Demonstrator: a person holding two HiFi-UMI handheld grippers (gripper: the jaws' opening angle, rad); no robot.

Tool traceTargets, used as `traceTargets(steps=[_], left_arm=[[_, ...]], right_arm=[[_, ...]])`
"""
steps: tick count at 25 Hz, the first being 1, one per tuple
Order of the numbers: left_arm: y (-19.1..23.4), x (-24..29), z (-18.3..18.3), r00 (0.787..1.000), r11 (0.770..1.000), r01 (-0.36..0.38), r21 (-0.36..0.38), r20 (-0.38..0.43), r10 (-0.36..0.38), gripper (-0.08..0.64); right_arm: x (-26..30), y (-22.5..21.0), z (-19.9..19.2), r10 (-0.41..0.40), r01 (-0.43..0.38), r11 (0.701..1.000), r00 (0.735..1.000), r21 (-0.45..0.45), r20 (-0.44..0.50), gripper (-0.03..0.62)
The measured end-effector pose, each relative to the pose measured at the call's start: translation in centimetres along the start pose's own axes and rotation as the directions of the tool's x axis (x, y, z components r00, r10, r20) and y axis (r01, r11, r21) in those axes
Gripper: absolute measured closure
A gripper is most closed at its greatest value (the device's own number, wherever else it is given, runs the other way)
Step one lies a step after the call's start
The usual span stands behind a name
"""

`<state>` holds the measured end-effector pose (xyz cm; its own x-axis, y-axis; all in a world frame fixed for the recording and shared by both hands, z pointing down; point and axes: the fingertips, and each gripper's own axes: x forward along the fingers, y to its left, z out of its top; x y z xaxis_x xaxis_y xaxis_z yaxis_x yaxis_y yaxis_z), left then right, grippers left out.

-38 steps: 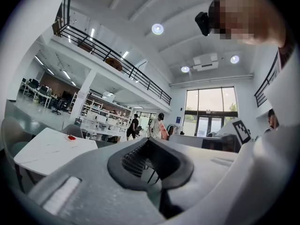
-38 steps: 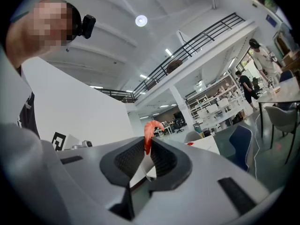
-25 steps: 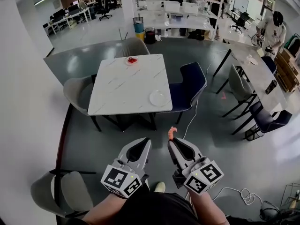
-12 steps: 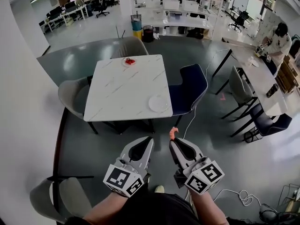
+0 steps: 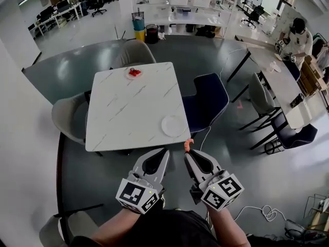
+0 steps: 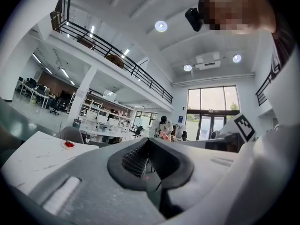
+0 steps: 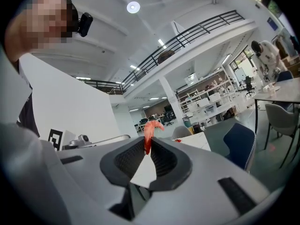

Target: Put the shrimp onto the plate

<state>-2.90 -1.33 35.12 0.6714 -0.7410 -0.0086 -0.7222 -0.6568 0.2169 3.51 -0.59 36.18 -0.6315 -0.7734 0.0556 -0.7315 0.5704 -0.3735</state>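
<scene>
An orange-pink shrimp [image 5: 188, 145] sticks up from the tips of my right gripper [image 5: 188, 153], which is shut on it; in the right gripper view the shrimp [image 7: 150, 131] rises from between the closed jaws. An empty white plate [image 5: 174, 125] lies at the near right corner of the white marble table [image 5: 128, 112], just beyond the shrimp. A second small plate with red food [image 5: 134, 73] sits at the table's far edge. My left gripper [image 5: 161, 154] is beside the right one, shut with nothing in it. Both hover short of the table's near edge.
A dark blue chair [image 5: 205, 99] stands at the table's right side, grey chairs [image 5: 69, 118] at its left and far sides. A white cable [image 5: 259, 210] trails on the grey floor at the right. A person [image 5: 295, 37] sits at a long table at far right.
The table and plate have drawn closer in the head view; the shrimp now sits just short of the table's near right corner. Both grippers keep their pose and stay shut.
</scene>
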Motion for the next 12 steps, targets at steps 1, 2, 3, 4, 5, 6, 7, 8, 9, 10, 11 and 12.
traceTargets(steps=[1,2,3,4,5,6,7,8,9,10,11,12], left_arm=[[0.9,0.6,0.0,1.000,1.000,0.010,0.001,-0.003,-0.010,0.552],[1.7,1.2,-0.1,1.000,1.000,0.020,0.001,-0.005,-0.020,0.552],[2.6,1.7,-0.1,1.000,1.000,0.029,0.002,-0.007,-0.029,0.552],[3.5,2.2,-0.2,0.999,0.999,0.037,0.002,-0.009,-0.037,0.552],[4.4,2.6,-0.3,0.999,0.999,0.042,0.001,-0.011,-0.042,0.552],[5.3,3.1,-0.5,0.999,0.999,0.047,0.001,-0.014,-0.047,0.552],[6.0,3.5,-0.8,0.998,0.999,0.053,0.001,-0.017,-0.053,0.552],[6.8,3.9,-1.1,0.998,0.998,0.057,0.002,-0.021,-0.057,0.552],[7.4,4.2,-1.3,0.998,0.998,0.060,0.002,-0.024,-0.060,0.552],[7.9,4.5,-1.4,0.998,0.998,0.062,0.001,-0.027,-0.062,0.552],[8.4,4.8,-1.5,0.998,0.998,0.063,0.000,-0.031,-0.063,0.552],[8.8,5.2,-1.6,0.997,0.998,0.062,0.000,-0.035,-0.062,0.552]], right_arm=[[1.0,-0.4,0.0,-0.012,0.012,1.000,1.000,-0.002,-0.003,0.549],[1.9,-0.9,-0.1,-0.025,0.025,1.000,1.000,-0.001,-0.005,0.549],[2.7,-1.3,-0.2,-0.039,0.039,0.999,0.999,0.002,-0.007,0.549],[3.6,-1.8,-0.3,-0.050,0.050,0.999,0.999,0.005,-0.009,0.549],[4.4,-2.3,-0.6,-0.057,0.057,0.998,0.998,0.006,-0.012,0.549],[5.2,-2.8,-0.9,-0.061,0.061,0.998,0.998,0.006,-0.016,0.549],[6.0,-3.3,-1.4,-0.063,0.063,0.998,0.998,0.009,-0.021,0.549],[6.7,-3.7,-1.8,-0.067,0.068,0.998,0.997,0.013,-0.028,0.549],[7.2,-4.2,-2.2,-0.076,0.076,0.997,0.996,0.014,-0.038,0.549],[7.8,-4.7,-2.6,-0.087,0.087,0.996,0.995,0.012,-0.051,0.549],[8.3,-5.2,-2.9,-0.097,0.097,0.995,0.993,0.008,-0.065,0.549],[8.8,-5.8,-3.2,-0.104,0.104,0.995,0.991,0.006,-0.079,0.549]])
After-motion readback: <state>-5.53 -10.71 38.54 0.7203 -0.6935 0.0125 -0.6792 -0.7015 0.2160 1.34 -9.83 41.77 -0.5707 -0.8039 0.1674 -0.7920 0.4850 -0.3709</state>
